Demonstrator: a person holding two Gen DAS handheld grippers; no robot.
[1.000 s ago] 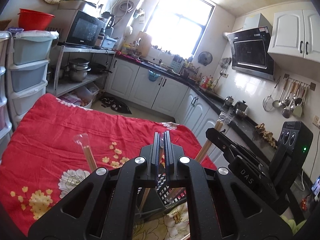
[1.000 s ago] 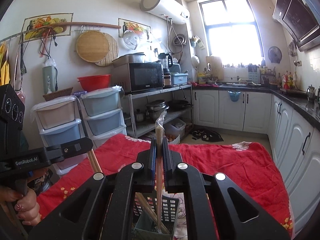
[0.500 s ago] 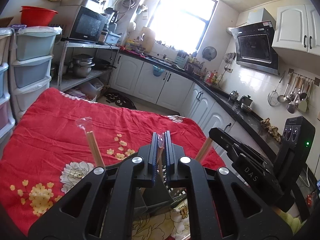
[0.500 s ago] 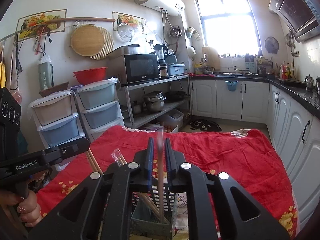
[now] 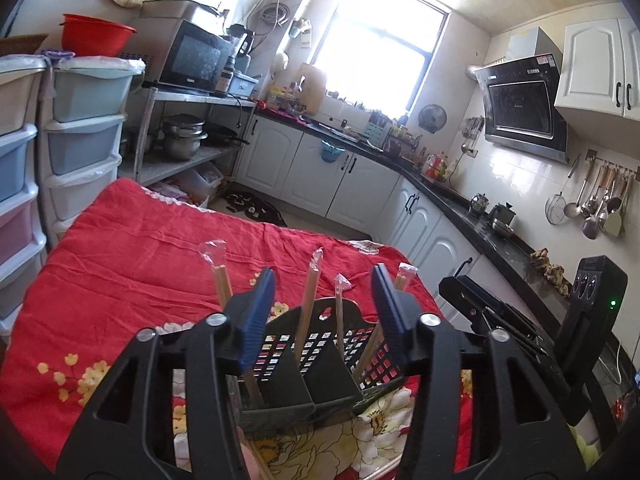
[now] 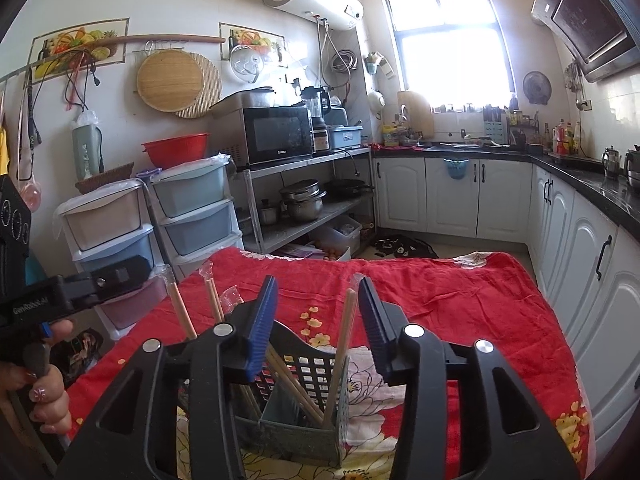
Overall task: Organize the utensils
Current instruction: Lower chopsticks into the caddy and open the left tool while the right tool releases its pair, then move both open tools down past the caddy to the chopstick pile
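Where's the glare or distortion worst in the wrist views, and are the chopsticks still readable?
Left wrist view: window blown out to white, haze over the nearby counter, fisheye bending the cabinets; wrapped chopsticks in the dark holder stay sharp. Right wrist view: window clipped too, black vignette at the corners, walls curved; chopsticks clear between the open right gripper.

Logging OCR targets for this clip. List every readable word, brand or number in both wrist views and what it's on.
"GenRobot.AI": on the side of the left gripper, right wrist view, blurred but legible.
"Galanz": probably, on the microwave door bottom edge; small, uncertain.
Range hood badge: too small to read.
Right gripper marking: not readable.
Counter bottles: labels too blurred.
No other text.
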